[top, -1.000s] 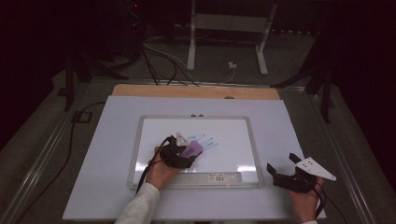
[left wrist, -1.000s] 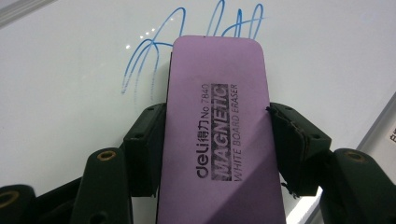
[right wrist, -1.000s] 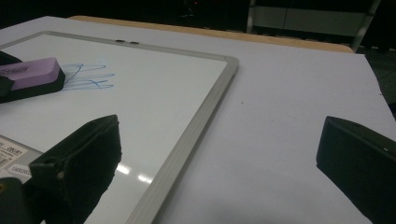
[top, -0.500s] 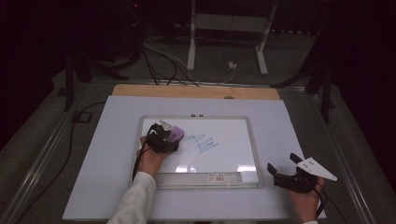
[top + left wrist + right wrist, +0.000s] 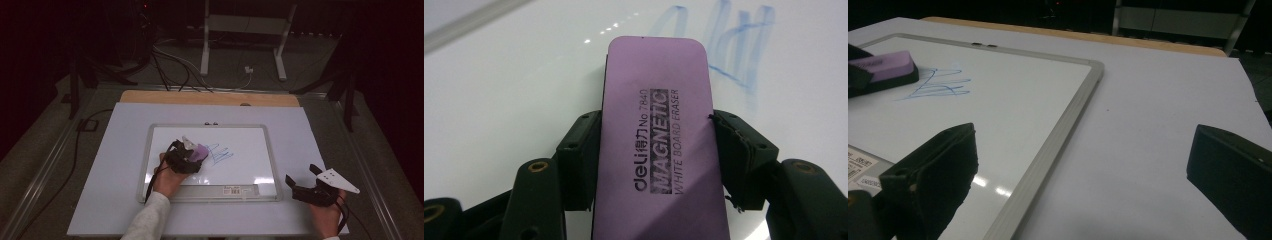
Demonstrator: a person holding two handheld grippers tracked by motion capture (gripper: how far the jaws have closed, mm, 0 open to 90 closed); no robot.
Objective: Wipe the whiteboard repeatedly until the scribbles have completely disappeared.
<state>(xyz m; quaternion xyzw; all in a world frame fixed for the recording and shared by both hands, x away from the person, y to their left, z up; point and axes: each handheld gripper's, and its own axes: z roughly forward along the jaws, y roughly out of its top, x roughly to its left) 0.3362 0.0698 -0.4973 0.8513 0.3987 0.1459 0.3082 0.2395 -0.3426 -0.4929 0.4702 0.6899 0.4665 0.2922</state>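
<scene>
Currently the right gripper (image 5: pixel 301 186) idles spread wide on the white surface (image 5: pixel 100 165), 4 o'clock of the grey-framed whiteboard (image 5: pixel 250 155). Left gripper (image 5: pixel 187 159) pinches the purple magnetic eraser (image 5: pixel 659 135) flat on the board. Blue scribble (image 5: pixel 220 154) sits at the eraser's 3 o'clock: sweep across it, pad flush, even pressure.

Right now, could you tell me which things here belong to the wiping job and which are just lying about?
In the job: eraser, held by the left gripper; whiteboard; blue scribble.
Lying about: right gripper, open and idle; cables; metal stand.
</scene>
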